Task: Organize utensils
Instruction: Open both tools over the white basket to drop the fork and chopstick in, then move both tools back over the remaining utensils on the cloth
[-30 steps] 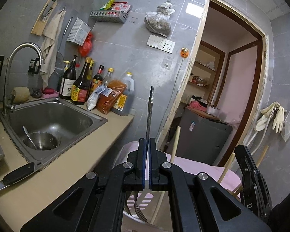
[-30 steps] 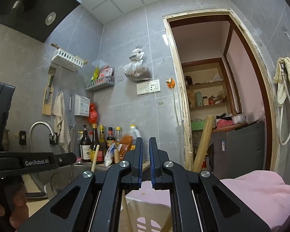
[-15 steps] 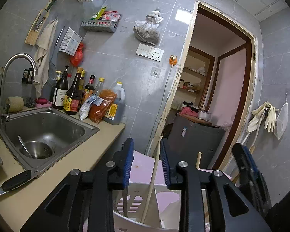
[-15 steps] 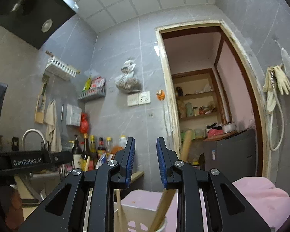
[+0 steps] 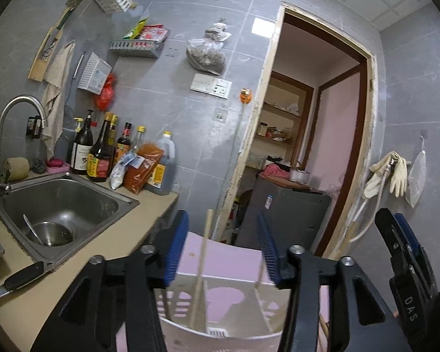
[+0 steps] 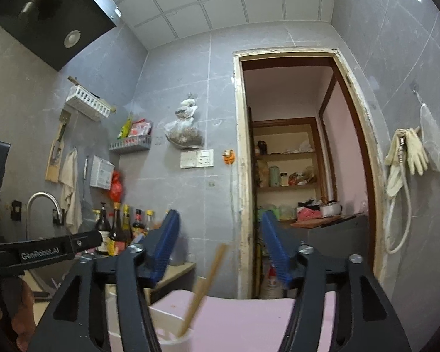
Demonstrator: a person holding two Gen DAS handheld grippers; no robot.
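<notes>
My left gripper (image 5: 223, 246) jaws spread wide, nothing between them. Right gripper (image 6: 220, 243) same: wide apart, holding nothing. Right gripper also shows in the left wrist view at 4 o'clock.

White slotted utensil holder (image 5: 220, 302) sits directly below my left jaws, 6 o'clock in the left view, on a pink surface (image 5: 234, 261). Wooden chopstick (image 5: 201, 270) stands in it, leaning slightly, its tip rising between my left fingers but not touching either. A second thinner stick (image 5: 258, 275) is in the holder near the right finger; contact unclear. In the right view the holder rim (image 6: 173, 337) is at 6 o'clock, and a wooden stick (image 6: 204, 287) tilts toward 1 o'clock out of it, blurred, between my right jaws and apart from both.

Steel sink (image 5: 61, 202) at 9 o'clock in the left view, a metal bowl (image 5: 50, 233) with a spoon inside it. Black-handled knife (image 5: 17, 278) lies on the beige counter (image 5: 82, 272) at 8 o'clock, just in front of the sink edge. Sauce bottles (image 5: 102, 152) stand behind the sink at 10 o'clock. Faucet (image 5: 11, 135) at the far left. Open doorway (image 5: 314, 135) at 2 o'clock.
</notes>
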